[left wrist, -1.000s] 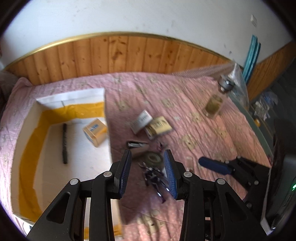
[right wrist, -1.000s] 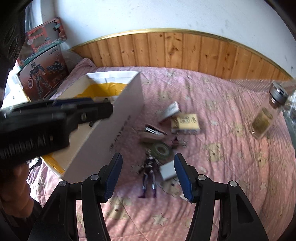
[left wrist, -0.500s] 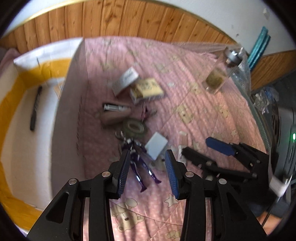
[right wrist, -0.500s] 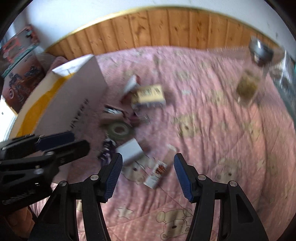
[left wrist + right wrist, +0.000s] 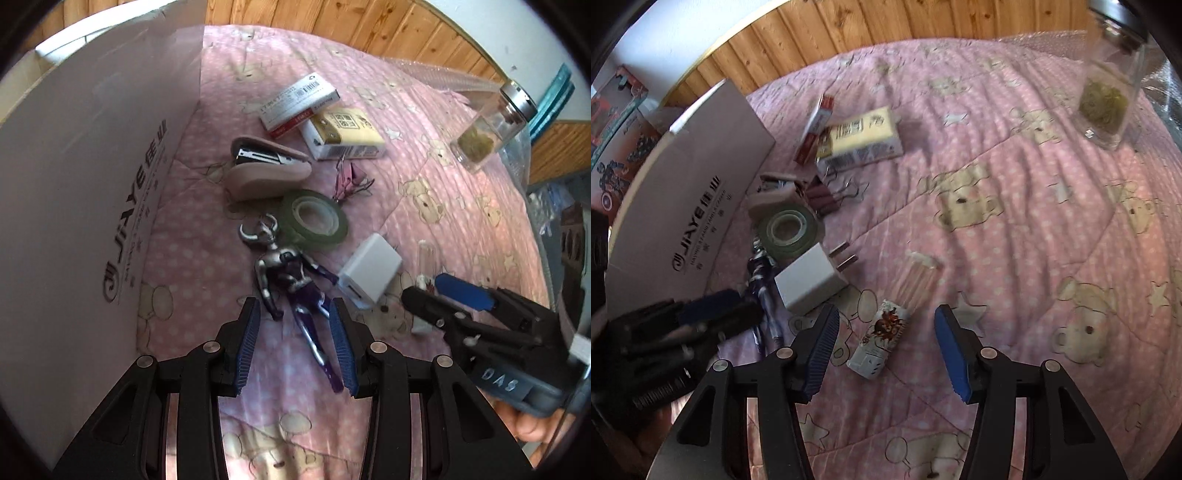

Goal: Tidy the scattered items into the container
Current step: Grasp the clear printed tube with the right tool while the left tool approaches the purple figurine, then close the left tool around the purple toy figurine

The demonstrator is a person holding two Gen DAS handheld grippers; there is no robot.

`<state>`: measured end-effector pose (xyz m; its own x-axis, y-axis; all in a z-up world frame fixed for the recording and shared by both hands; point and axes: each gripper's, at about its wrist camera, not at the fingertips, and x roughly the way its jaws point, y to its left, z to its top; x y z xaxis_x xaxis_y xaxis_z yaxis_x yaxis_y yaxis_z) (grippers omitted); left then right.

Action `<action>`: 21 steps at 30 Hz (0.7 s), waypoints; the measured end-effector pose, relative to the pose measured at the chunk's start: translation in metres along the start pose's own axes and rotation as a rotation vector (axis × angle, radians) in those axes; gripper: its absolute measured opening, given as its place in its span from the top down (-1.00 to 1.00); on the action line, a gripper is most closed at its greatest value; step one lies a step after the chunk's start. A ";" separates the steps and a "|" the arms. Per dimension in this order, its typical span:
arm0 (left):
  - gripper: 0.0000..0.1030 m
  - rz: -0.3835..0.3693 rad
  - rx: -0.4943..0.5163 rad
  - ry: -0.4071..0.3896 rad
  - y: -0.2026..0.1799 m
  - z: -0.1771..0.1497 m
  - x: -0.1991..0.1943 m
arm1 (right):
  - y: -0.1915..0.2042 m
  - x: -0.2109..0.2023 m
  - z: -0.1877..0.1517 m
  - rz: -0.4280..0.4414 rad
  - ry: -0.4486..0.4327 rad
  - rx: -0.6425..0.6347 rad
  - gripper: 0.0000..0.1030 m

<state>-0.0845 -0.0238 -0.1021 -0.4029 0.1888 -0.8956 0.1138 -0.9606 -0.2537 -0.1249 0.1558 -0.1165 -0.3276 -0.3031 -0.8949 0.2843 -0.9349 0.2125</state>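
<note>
A silver and purple toy figure [image 5: 284,273] lies on the pink bedspread beside the white cardboard box [image 5: 92,184]. My left gripper [image 5: 295,332] is low over it and open. Its blue pads straddle the figure's legs without pressing them. A small printed tube with a clear cap [image 5: 886,332] lies between the pads of my right gripper [image 5: 886,325]. Those jaws are closing and still stand clear of the tube. The right gripper [image 5: 424,291] also shows at the right of the left wrist view.
Close by lie a green tape roll [image 5: 314,218], a white charger [image 5: 369,273], a pink stapler [image 5: 262,173], binder clips [image 5: 347,181], a staple box [image 5: 299,99] and a yellow box [image 5: 343,133]. A glass jar [image 5: 1104,99] stands far right. The box wall [image 5: 694,184] rises at left.
Both grippers have come down toward the bedspread. The left one now straddles the toy figure, the right one has moved over the small tube and its jaws have narrowed a little.
</note>
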 end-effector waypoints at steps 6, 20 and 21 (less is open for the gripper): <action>0.04 -0.007 0.028 -0.026 -0.008 -0.004 0.005 | 0.009 0.003 0.000 -0.035 -0.031 -0.070 0.16; 0.13 -0.009 -0.033 -0.066 0.011 0.000 0.004 | -0.003 -0.002 0.000 0.035 -0.028 -0.018 0.60; 0.07 -0.013 -0.037 -0.063 0.010 0.002 0.005 | -0.002 -0.001 -0.001 0.030 -0.030 -0.020 0.59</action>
<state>-0.0871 -0.0324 -0.1080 -0.4607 0.1872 -0.8676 0.1410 -0.9496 -0.2798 -0.1238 0.1582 -0.1165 -0.3458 -0.3367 -0.8758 0.3124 -0.9215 0.2309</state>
